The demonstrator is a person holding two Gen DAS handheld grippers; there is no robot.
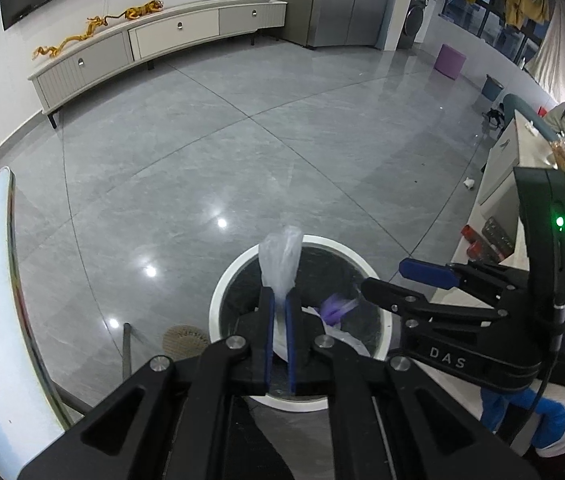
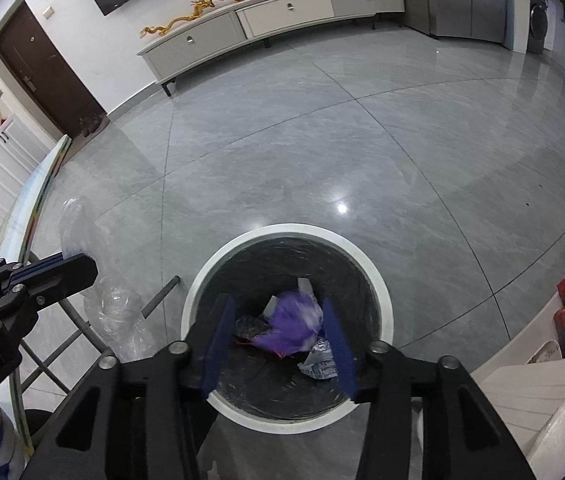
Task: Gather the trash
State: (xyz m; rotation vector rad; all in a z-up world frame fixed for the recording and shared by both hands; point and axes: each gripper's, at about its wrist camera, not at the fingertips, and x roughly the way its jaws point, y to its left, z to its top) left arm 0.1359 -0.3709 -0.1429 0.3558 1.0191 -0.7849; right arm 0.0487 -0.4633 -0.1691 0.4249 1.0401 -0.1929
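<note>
Both grippers are angled steeply down at the round white-rimmed trash bin [image 2: 287,360]. The left gripper [image 1: 280,312] is clamped on a clear plastic bag [image 1: 280,258], which is held at the bin's rim. The right gripper [image 2: 278,340] is held over the bin's mouth with jaws apart and nothing pressed between them; a purple wrapper [image 2: 288,326] is seen below among the trash. "DAS" is printed on the right gripper's body.

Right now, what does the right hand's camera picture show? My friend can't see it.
The right gripper, jaws open with nothing between them, hangs over a round white-rimmed bin with a black liner holding purple plastic trash and a crumpled silver wrapper. At left, the left gripper pinches a clear plastic bag above grey floor tiles.
</note>
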